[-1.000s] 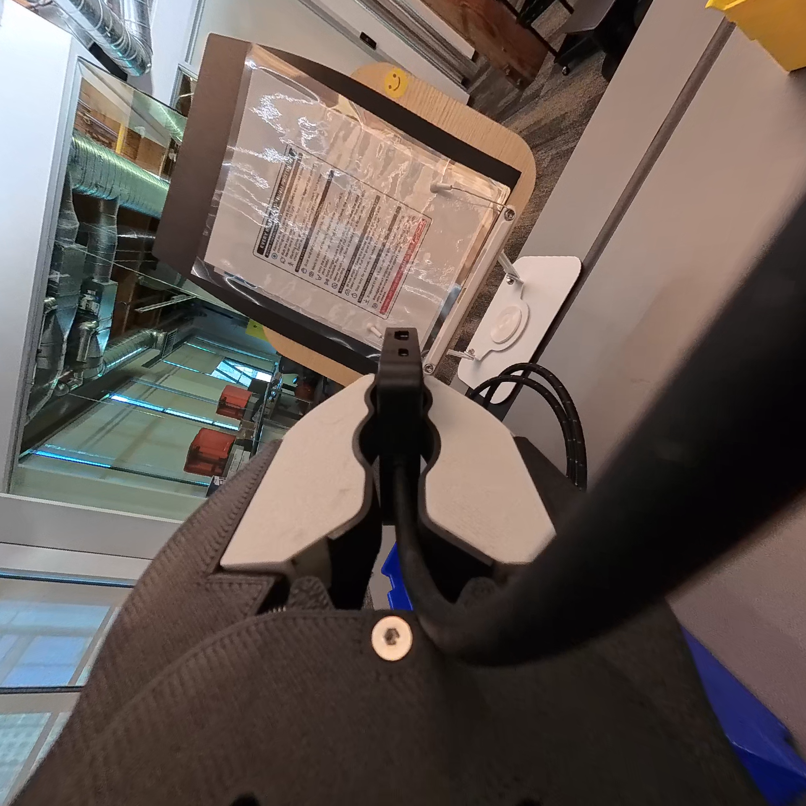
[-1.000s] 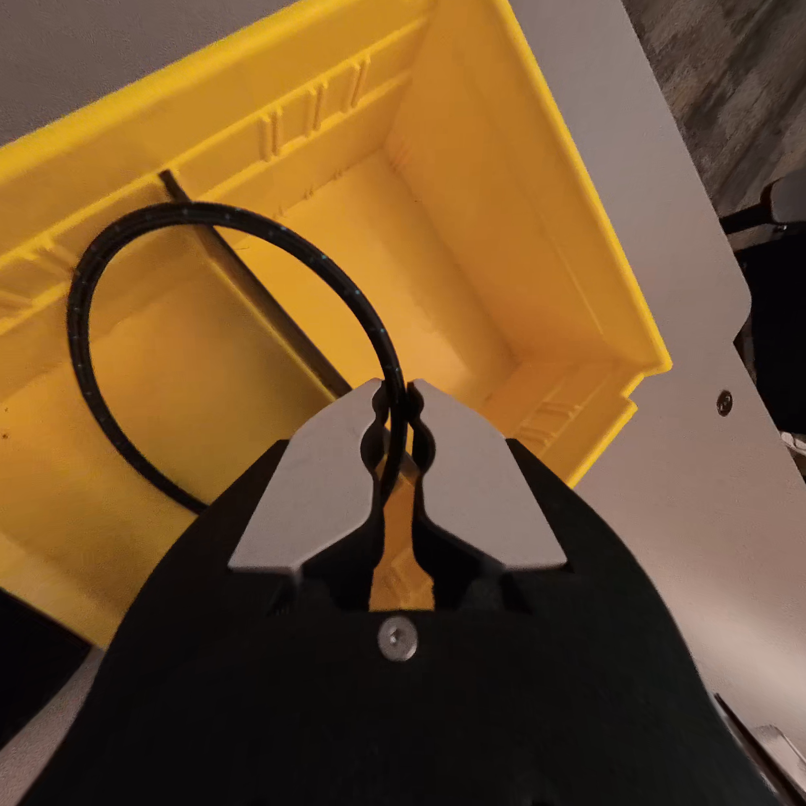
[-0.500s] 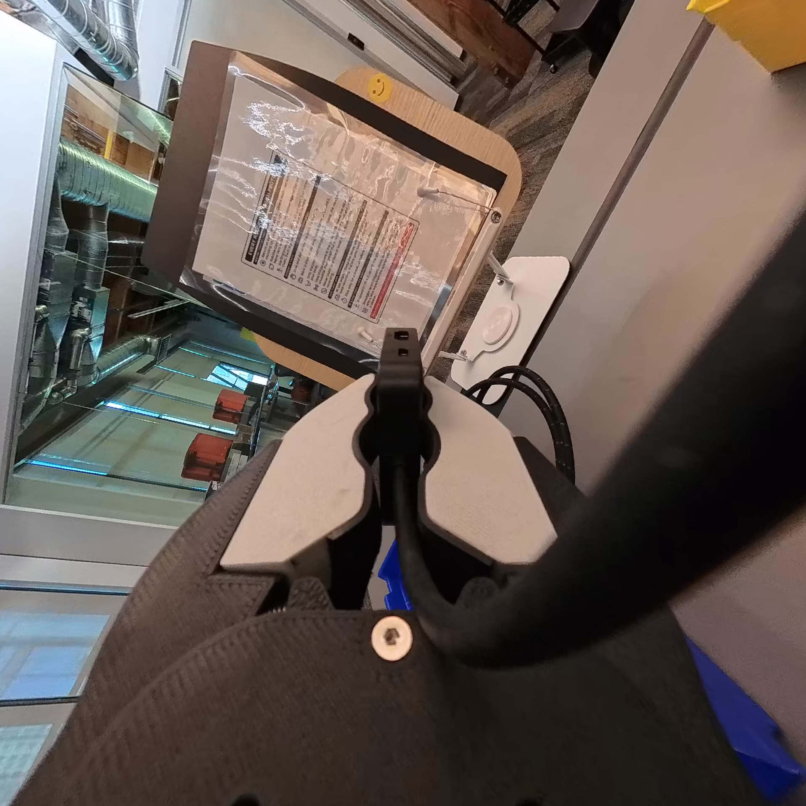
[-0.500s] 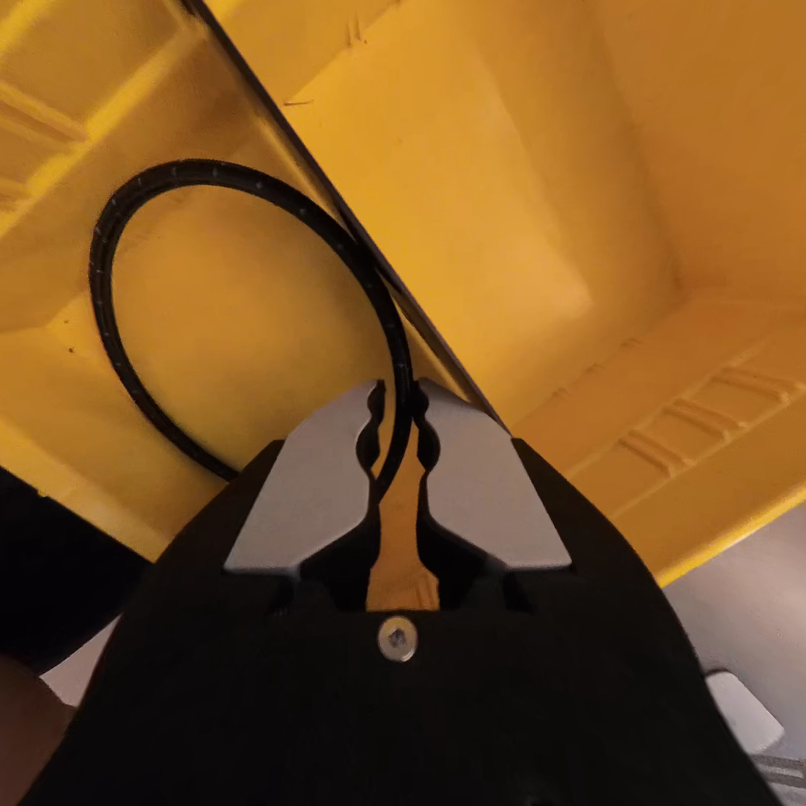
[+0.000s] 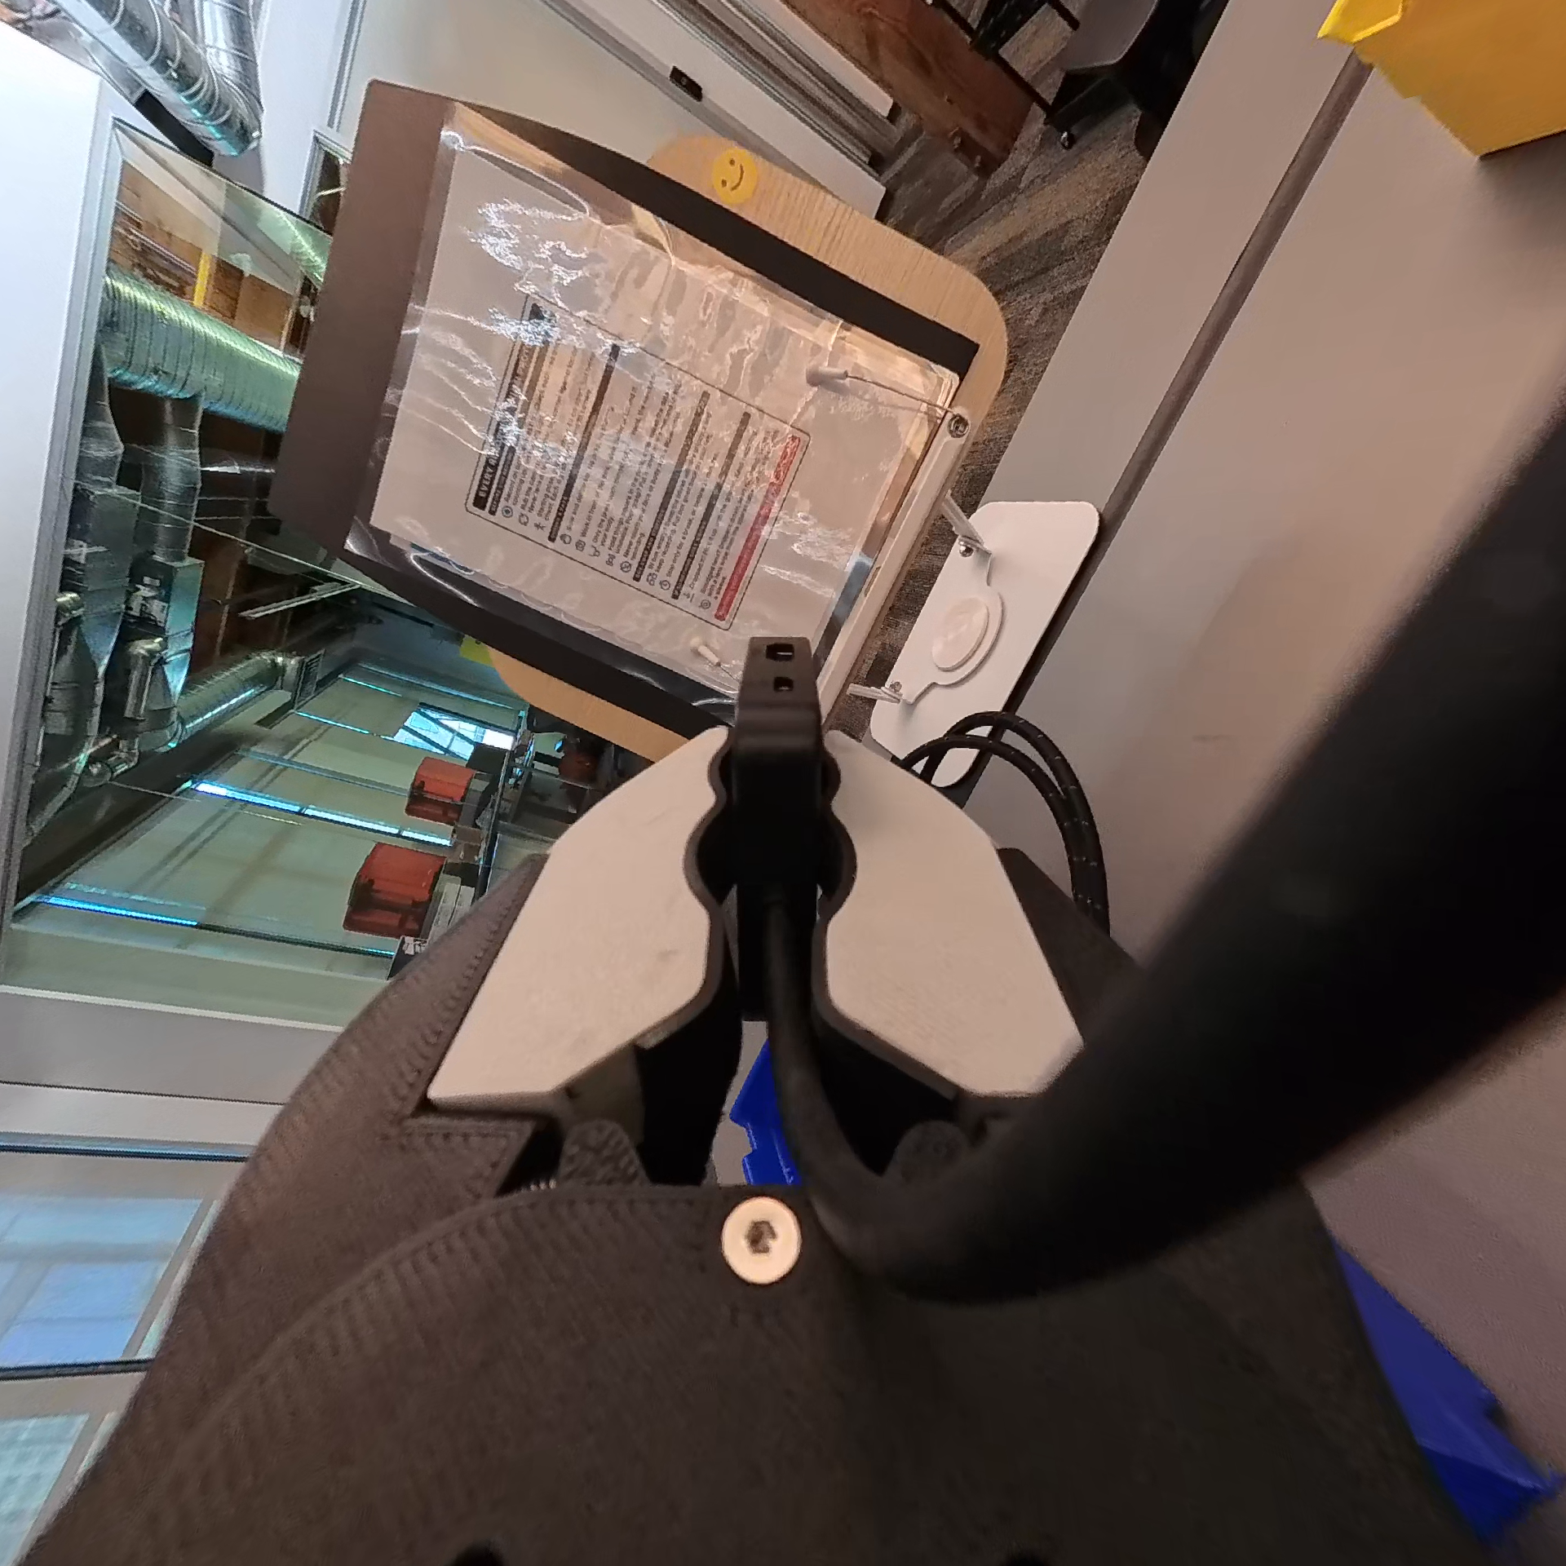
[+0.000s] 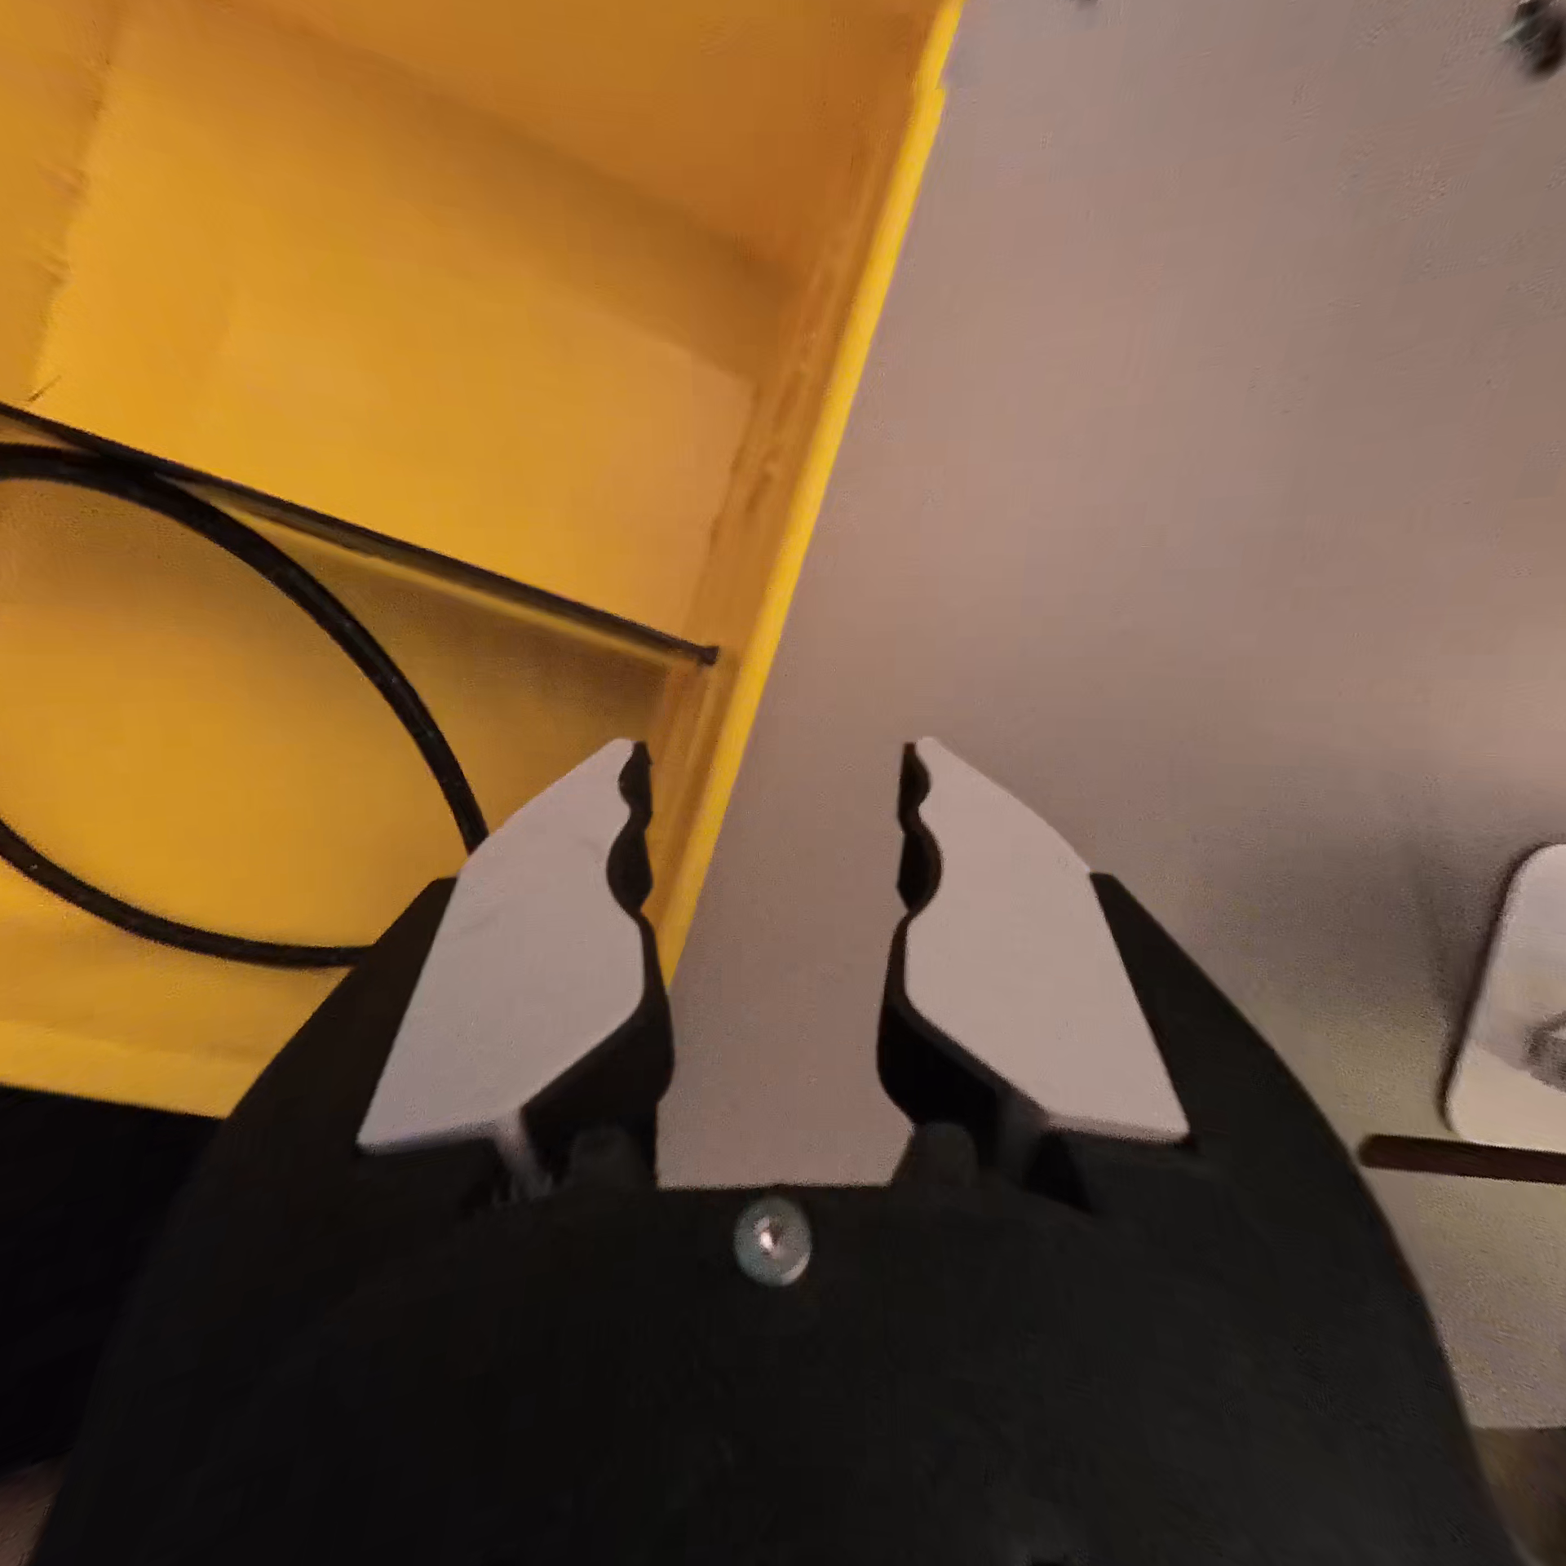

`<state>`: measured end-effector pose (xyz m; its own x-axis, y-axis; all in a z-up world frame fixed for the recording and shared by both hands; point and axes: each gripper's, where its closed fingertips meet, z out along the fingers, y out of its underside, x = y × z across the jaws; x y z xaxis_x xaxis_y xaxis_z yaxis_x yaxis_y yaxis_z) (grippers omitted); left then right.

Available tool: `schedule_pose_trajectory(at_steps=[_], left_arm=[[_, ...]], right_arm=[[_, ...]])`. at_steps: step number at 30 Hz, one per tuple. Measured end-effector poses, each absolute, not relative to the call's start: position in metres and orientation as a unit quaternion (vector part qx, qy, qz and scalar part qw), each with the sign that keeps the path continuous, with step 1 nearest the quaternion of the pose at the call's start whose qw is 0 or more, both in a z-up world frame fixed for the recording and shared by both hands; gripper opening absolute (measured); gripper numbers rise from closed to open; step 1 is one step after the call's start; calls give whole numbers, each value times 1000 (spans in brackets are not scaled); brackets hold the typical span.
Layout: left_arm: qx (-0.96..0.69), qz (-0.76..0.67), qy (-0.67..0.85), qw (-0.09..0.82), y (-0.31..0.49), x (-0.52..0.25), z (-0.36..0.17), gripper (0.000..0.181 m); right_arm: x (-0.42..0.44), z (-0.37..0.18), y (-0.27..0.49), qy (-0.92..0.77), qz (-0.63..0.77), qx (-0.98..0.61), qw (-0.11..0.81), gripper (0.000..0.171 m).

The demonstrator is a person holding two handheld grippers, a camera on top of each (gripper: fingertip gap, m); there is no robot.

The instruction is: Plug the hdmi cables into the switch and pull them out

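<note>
My left gripper is shut on a black HDMI plug that sticks out past the fingertips, held up in the air. Its thick black cable loops back past the camera. My right gripper is open and empty, over the grey table beside the yellow bin. A black braided cable lies looped inside the bin's near compartment, left of my right gripper. The switch is not in view.
A stand with a plastic-covered printed sheet and its white base stand ahead of the left gripper. More braided cable and a blue bin lie at the right. A black divider splits the yellow bin. A white object sits at the right.
My right gripper has opened and let go of the braided cable, which now lies in the yellow bin; the gripper swung right over the table. The left gripper barely moved.
</note>
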<state>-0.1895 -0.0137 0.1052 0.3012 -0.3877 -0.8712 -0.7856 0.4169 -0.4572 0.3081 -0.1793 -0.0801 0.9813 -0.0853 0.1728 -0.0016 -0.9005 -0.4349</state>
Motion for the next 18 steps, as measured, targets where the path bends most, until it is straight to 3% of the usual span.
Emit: schedule_pose_trajectory(at_steps=[1,2,3,4,7,18], left_arm=[[-516,161,570,619,-13,-189,104,14],[-516,162,571,618,-13,-189,104,14],[-517,163,571,617,-12,-189,103,14],[-517,163,571,616,-12,-189,103,14],[-518,164,574,613,-12,-188,101,13],[-516,162,580,609,-14,-184,98,13]], right_arm=[[303,-92,-183,32,-60,-977,204,53],[299,-102,-183,46,-26,-980,193,44],[289,-109,-183,61,29,-981,183,20],[284,-114,-183,91,76,-979,166,9],[284,-116,-180,185,150,-957,166,13],[305,-117,-172,213,99,-953,192,7]])
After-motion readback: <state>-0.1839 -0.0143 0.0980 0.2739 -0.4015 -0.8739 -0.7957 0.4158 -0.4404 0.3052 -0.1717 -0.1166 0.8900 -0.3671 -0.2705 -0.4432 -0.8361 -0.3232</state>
